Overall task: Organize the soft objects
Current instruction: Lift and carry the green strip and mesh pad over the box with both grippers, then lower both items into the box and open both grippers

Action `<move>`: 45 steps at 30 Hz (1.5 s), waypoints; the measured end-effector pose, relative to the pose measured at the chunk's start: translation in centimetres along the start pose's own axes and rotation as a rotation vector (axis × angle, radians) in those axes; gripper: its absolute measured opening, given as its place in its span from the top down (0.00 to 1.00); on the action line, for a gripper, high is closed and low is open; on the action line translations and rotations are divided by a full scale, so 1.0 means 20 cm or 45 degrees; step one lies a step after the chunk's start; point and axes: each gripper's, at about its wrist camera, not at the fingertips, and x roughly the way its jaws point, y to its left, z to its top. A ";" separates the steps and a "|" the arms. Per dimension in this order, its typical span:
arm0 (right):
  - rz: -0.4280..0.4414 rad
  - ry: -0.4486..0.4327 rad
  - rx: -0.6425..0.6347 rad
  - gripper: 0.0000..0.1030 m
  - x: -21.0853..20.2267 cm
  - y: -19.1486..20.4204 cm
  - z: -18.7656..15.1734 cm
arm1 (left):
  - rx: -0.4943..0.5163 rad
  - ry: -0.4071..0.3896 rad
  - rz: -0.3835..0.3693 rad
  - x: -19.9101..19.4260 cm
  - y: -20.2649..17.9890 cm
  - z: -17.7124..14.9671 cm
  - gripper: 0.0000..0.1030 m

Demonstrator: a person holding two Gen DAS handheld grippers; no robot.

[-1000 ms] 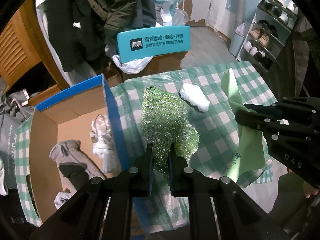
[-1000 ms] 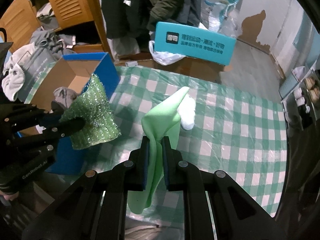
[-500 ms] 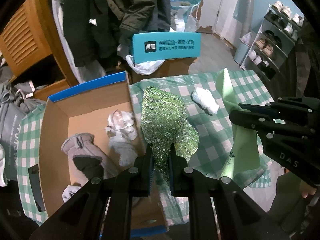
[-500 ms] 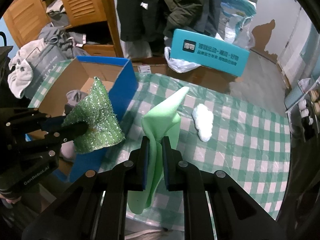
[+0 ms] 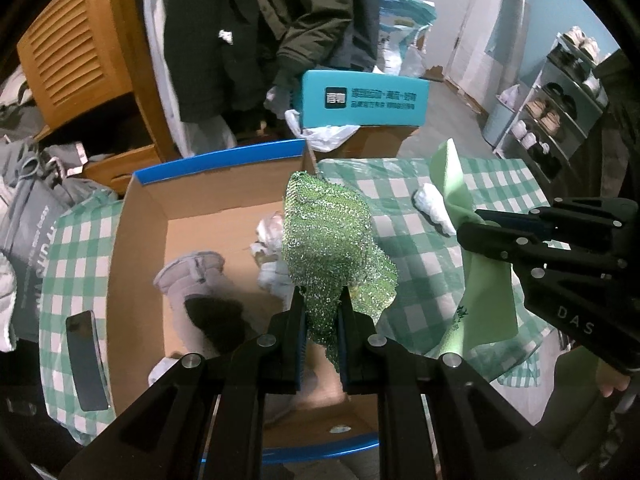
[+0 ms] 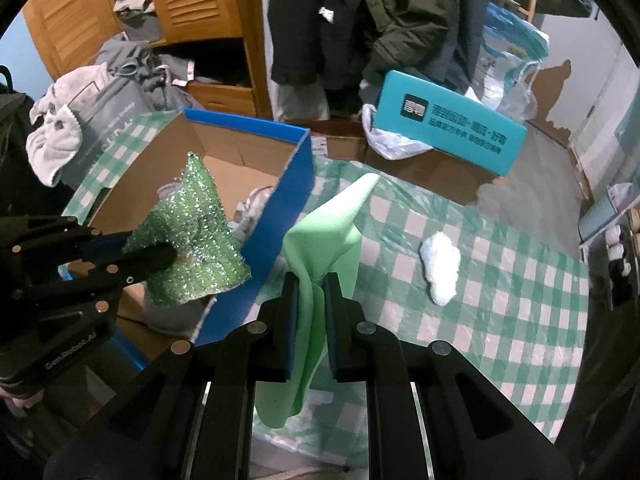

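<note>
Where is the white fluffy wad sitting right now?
The white wad lies loose on the green checked tablecloth, right of the light green cloth in the right wrist view, outside the cardboard box.

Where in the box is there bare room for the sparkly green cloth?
In the cardboard box, the bare floor along its far wall, behind the grey glove and white bundle, is free. The near half is crowded. The sparkly green cloth hangs from the left claw.

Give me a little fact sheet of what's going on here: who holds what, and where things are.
Left gripper: shut on glittery green cloth, above the open box
Right gripper: shut on pale green cloth, over the table
Cardboard box: holds grey gloves
White wad: lying loose on checked tablecloth
</note>
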 end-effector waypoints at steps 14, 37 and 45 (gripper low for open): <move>0.040 0.008 -0.077 0.89 0.07 0.20 0.12 | -0.061 0.006 0.043 -0.02 0.19 -0.04 0.87; 0.136 0.112 -0.168 0.89 0.31 0.46 0.21 | -0.177 0.059 0.103 0.04 0.44 -0.11 0.87; 0.159 0.158 -0.168 0.89 0.39 0.47 0.19 | -0.167 0.079 0.149 0.07 0.46 -0.12 0.81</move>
